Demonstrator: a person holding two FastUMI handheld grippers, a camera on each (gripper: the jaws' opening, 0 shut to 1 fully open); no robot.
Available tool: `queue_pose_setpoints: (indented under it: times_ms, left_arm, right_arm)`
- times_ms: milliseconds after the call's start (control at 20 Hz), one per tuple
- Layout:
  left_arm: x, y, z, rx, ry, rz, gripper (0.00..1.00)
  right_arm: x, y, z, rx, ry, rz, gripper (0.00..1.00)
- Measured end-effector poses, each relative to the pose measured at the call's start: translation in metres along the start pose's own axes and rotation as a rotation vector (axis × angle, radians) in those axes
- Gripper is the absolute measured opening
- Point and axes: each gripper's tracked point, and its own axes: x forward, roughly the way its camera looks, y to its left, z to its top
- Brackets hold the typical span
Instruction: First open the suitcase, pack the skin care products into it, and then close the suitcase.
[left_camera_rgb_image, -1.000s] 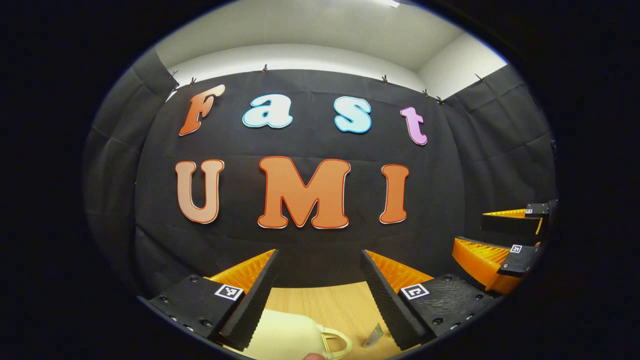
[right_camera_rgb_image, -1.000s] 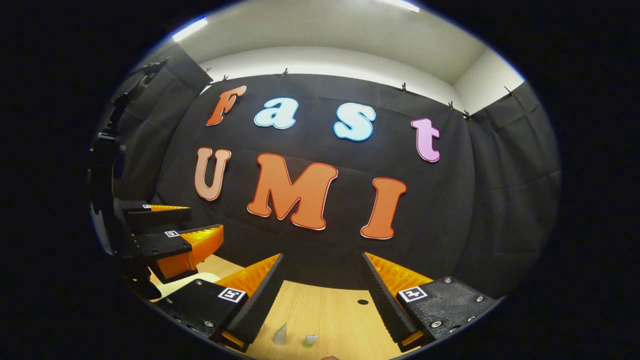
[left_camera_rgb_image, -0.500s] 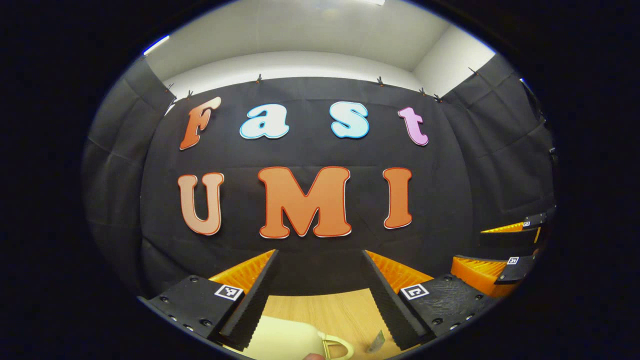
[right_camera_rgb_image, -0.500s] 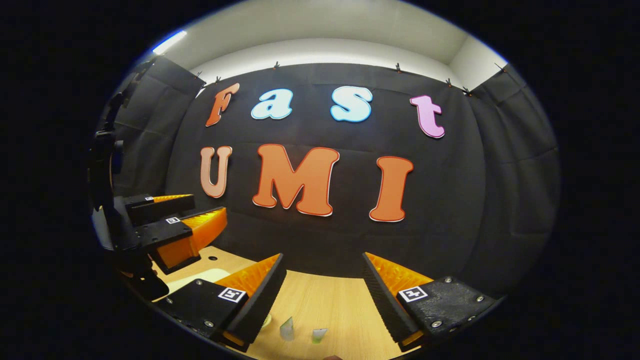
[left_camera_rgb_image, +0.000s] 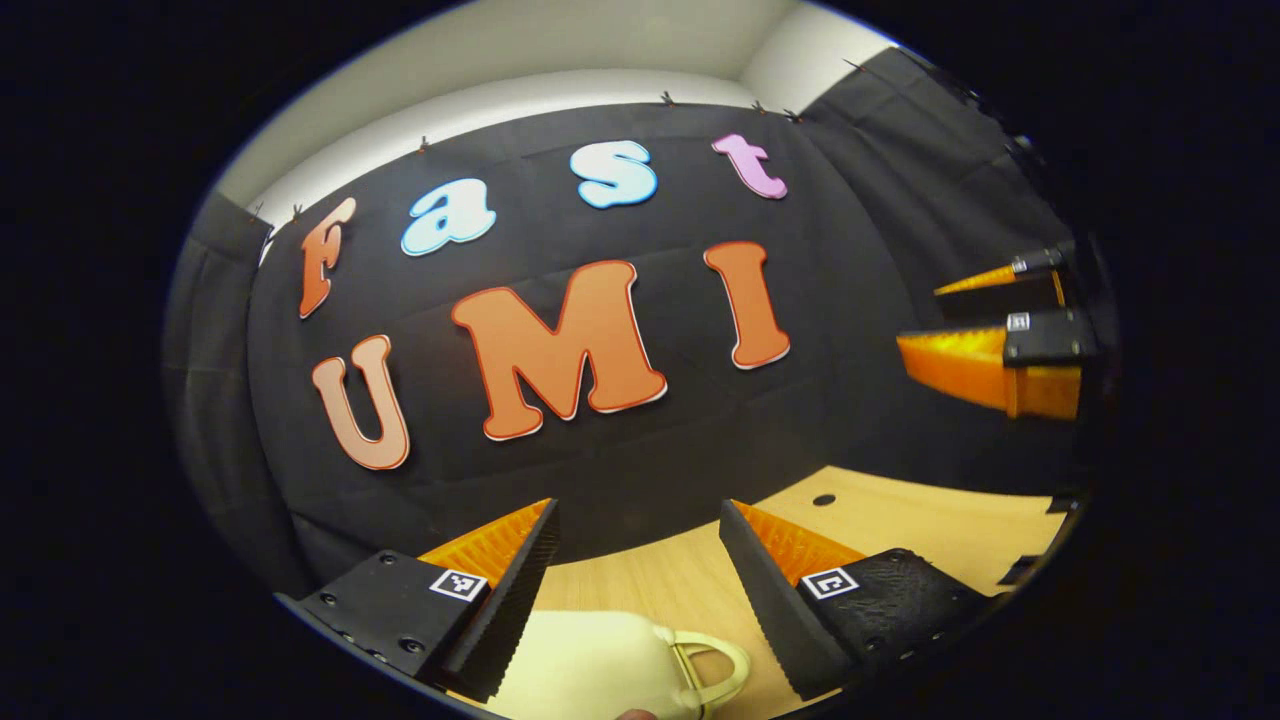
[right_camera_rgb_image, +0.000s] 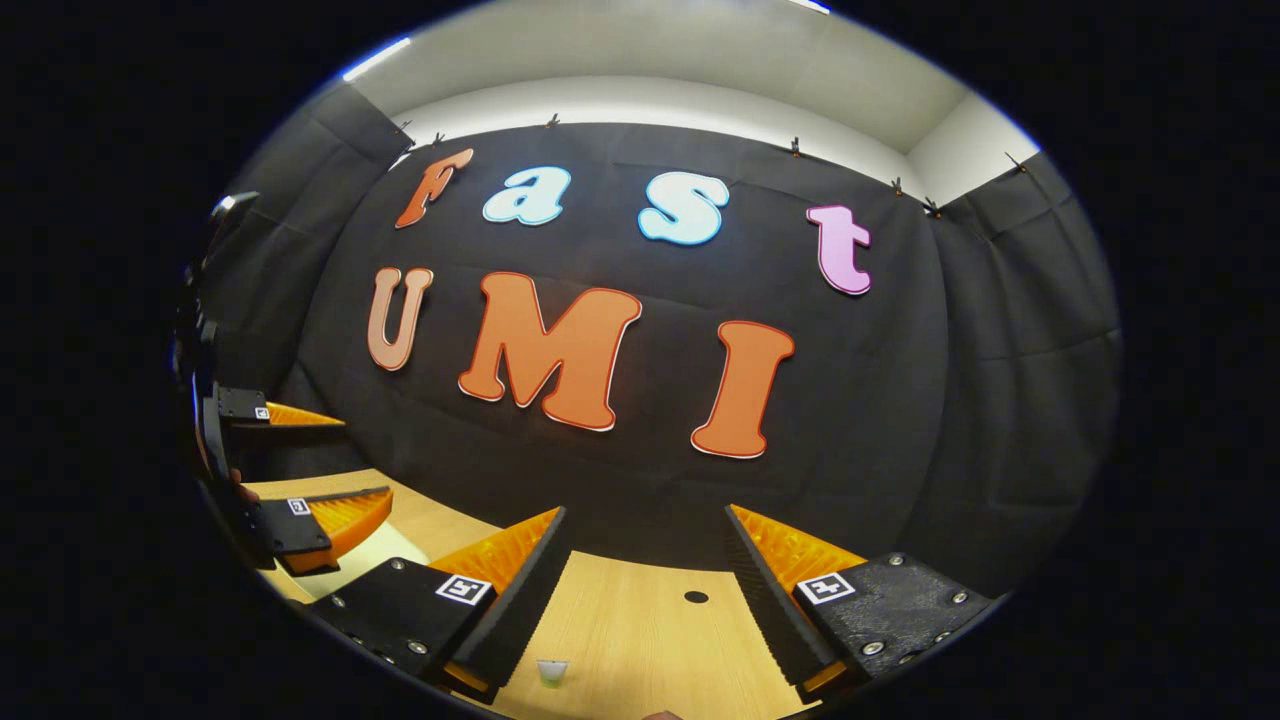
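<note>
One pale suitcase (left_camera_rgb_image: 590, 670) lies shut on the wooden table (left_camera_rgb_image: 900, 520), its looped handle (left_camera_rgb_image: 715, 672) just below and between the spread fingers of the left gripper (left_camera_rgb_image: 635, 520) — nothing is gripped. The right gripper (right_camera_rgb_image: 645, 528) hangs released too, above bare tabletop where a small skin care item (right_camera_rgb_image: 551, 672) stands near its left finger. Opening seems the step in hand; next, I judge, the left gripper must drop lower to catch the handle or lid edge.
</note>
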Motion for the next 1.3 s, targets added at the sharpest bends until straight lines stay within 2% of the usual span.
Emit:
queue_pose_setpoints:
  times_ms: [100,150,300,400,450,550,750,850,900,1050,1150,1200,1300]
  left_arm:
    - [0.003,-0.015,-0.031,0.055,0.081,-0.028,0.98]
    - [0.004,-0.020,-0.046,0.079,0.111,-0.030,0.98]
    - [0.004,-0.034,-0.081,0.176,0.179,-0.045,0.99]
    - [0.003,-0.047,-0.115,0.207,0.266,-0.072,0.97]
    - [0.003,-0.052,-0.125,0.228,0.285,-0.078,0.97]
    - [0.006,-0.058,-0.145,0.276,0.318,-0.092,0.97]
    - [0.006,-0.064,-0.180,0.343,0.406,-0.111,0.97]
    - [0.000,-0.076,-0.195,0.380,0.437,-0.143,0.96]
    - [-0.001,-0.079,-0.199,0.401,0.441,-0.145,0.93]
    - [-0.001,-0.081,-0.206,0.472,0.458,-0.165,0.94]
    - [0.003,-0.087,-0.214,0.526,0.473,-0.204,0.87]
    - [0.005,-0.084,-0.216,0.559,0.484,-0.195,0.85]
    - [-0.001,-0.086,-0.228,0.594,0.503,-0.206,0.85]
  right_arm:
    - [0.002,-0.006,-0.003,-0.009,0.003,0.008,0.92]
    - [0.004,-0.012,-0.005,-0.013,0.005,0.001,0.95]
    - [0.005,-0.023,-0.009,-0.015,0.014,-0.011,0.95]
    - [0.006,-0.029,-0.012,-0.043,0.016,-0.017,0.95]
    - [0.005,-0.031,-0.012,-0.056,0.012,-0.017,0.92]
    - [0.001,-0.031,-0.011,-0.071,0.005,-0.012,0.95]
    - [-0.004,-0.035,-0.017,-0.073,0.021,-0.016,0.95]
    - [-0.006,-0.039,-0.017,-0.072,0.022,-0.022,0.95]
    - [-0.007,-0.040,-0.015,-0.072,0.019,-0.025,0.95]
    - [-0.010,-0.047,-0.017,-0.076,0.018,-0.037,0.95]
    - [-0.011,-0.051,-0.018,-0.075,0.021,-0.041,0.95]
    - [-0.012,-0.054,-0.018,-0.074,0.022,-0.044,0.95]
    - [-0.014,-0.057,-0.019,-0.075,0.022,-0.051,0.95]
